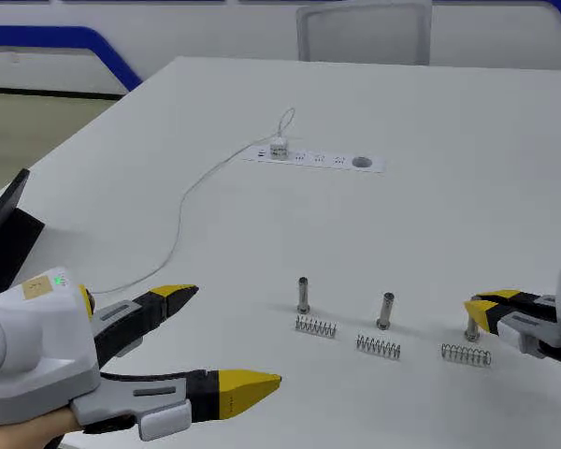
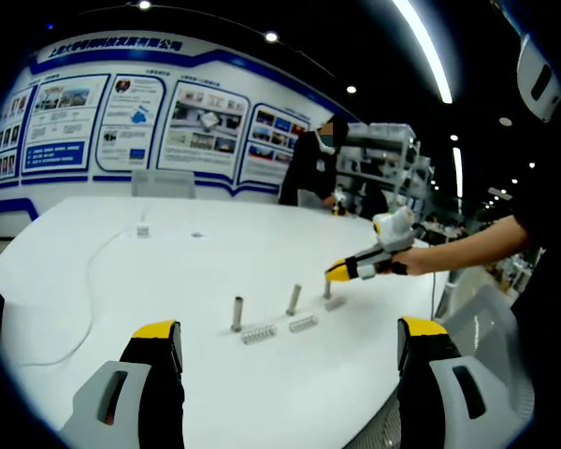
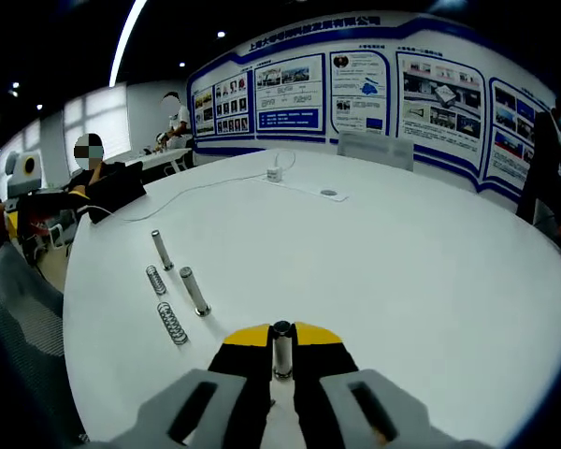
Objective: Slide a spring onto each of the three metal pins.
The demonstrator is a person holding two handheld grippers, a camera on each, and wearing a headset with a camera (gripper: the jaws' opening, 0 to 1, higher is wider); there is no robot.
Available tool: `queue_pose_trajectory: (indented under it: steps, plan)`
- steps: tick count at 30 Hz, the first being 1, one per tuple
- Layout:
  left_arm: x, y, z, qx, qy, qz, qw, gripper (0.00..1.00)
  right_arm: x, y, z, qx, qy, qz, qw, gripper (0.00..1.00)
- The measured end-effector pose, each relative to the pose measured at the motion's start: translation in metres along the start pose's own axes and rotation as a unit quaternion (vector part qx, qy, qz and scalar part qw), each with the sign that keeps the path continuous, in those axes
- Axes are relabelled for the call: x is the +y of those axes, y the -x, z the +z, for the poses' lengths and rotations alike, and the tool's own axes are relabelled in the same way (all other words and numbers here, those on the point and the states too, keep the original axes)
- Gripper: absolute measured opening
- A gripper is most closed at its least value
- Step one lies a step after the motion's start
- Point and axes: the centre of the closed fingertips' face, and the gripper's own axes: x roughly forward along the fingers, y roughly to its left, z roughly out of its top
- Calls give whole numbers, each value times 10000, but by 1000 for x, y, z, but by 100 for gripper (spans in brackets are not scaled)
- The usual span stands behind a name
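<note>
My right hand-held gripper (image 3: pixel 281 339) is closed down narrow, with its yellow tips pinched on the right-hand pin (image 3: pixel 281 354). That pin stands upright between them on the white worktop (image 3: pixel 402 262). In the head view this gripper comes in from the right edge with its tips at the pin's upper end. The right-hand spring (image 1: pixel 466 354) lies on its side just in front of the pin, on my side of it and below the jaws. I can't tell whether the jaws touch it.

Over to my left hand-held gripper (image 1: pixel 220 337): the jaws are spread wide and there's nothing between them. It sits at the near left of the worktop, well apart from the row of pins. I can't tell whether the lower jaw rests on the surface. From its own view, all three pins line up ahead between the two yellow tips.

The left-hand pin (image 1: pixel 303 295) is the closest to those open jaws, upright, with the left-hand spring (image 1: pixel 315 326) flat just in front of it. The middle pin (image 1: pixel 386 311) is upright too, and the middle spring (image 1: pixel 378 347) lies before it. No spring is on a pin yet.

Further back there's a power strip (image 1: pixel 313 159), and a white cable (image 1: pixel 179 213) trails from it toward the left edge.
</note>
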Motion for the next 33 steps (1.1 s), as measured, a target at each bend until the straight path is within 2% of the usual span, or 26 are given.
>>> queue_pose_trajectory:
  steps: [4,7,14,22,31,33]
  plan:
    - [-1,0,1,-10,-9,-5,10000,97,-1,5,-1,-149,-142,-45,9998,8]
    - [-2,-1,0,-1,-13,-17,10000,97,1,9,-3,-179,-99,-37,9998,8]
    - [-4,-2,0,3,-32,-51,10000,97,3,12,-6,-105,41,54,9999,9]
    - [-4,0,0,-12,-31,-50,10000,97,3,11,-7,21,182,49,9998,12]
    - [0,0,-2,-8,7,-18,10000,97,5,16,-6,29,-1,174,9998,19]
    - [0,-1,-4,32,19,-7,10000,97,7,17,-8,61,-15,265,9996,21]
